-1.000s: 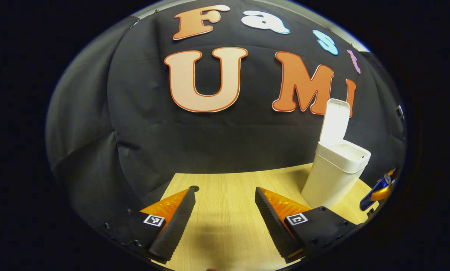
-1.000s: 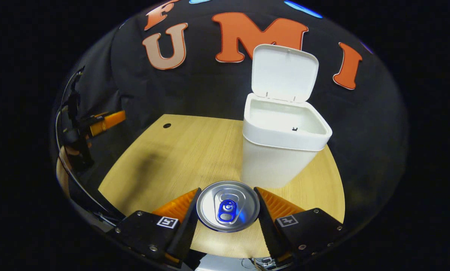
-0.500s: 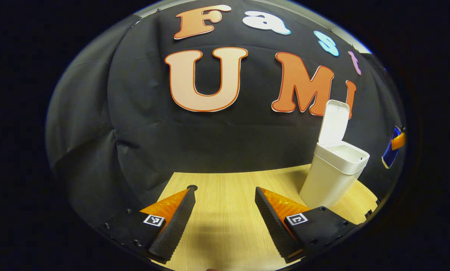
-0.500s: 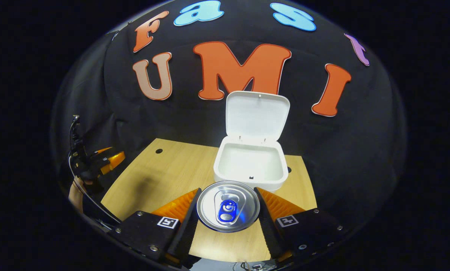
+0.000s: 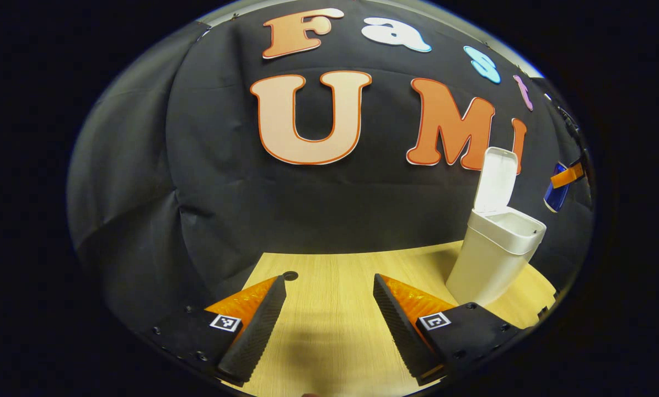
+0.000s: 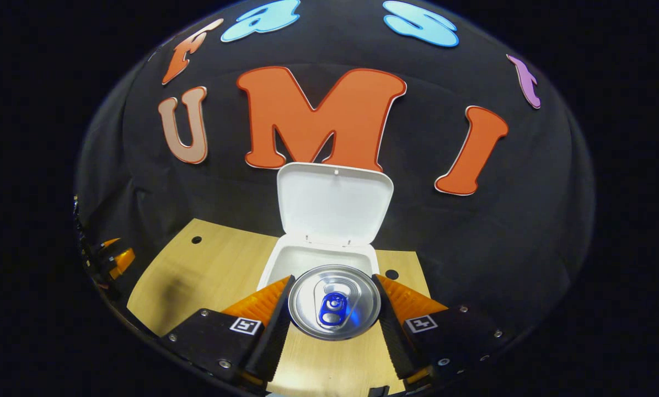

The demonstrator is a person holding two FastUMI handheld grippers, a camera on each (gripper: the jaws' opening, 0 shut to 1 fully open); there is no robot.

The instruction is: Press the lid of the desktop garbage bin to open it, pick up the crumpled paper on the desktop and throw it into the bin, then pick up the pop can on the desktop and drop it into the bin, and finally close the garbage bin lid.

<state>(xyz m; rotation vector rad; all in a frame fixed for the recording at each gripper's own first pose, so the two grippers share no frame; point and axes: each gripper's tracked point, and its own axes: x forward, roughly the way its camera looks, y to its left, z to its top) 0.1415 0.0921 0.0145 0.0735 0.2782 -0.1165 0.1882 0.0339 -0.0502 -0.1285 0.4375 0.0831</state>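
1. Nearest to me, the right gripper (image 6: 333, 303) is clamping the pop can (image 6: 333, 301) between its two fingers, one pressing on each side of the can; in the right gripper view the can's top with its pull tab is facing the camera, so the can's long axis is running forward along the fingers.
2. Just beyond the can, the garbage bin (image 6: 318, 258) is sitting with its mouth open, directly ahead of and below the held can, so the can is hanging close to over the opening. I judge the coming move needs only a little more travel toward the far side before letting go.
3. The bin's lid (image 6: 333, 204) is standing upright at the far edge of the bin, hinged back and clear of the can's path.
4. Off to the left, the left gripper (image 5: 329, 309) is hovering over the wooden surface (image 5: 335, 331) with its fingers spread wide and nothing between them. In the left gripper view the bin (image 5: 494, 256) is standing to the right and farther off, well apart from it.
5. The right gripper is plainly the nearer one to the bin.
6. I am seeing no crumpled paper on the surface; whether it is lying inside the bin I cannot tell.
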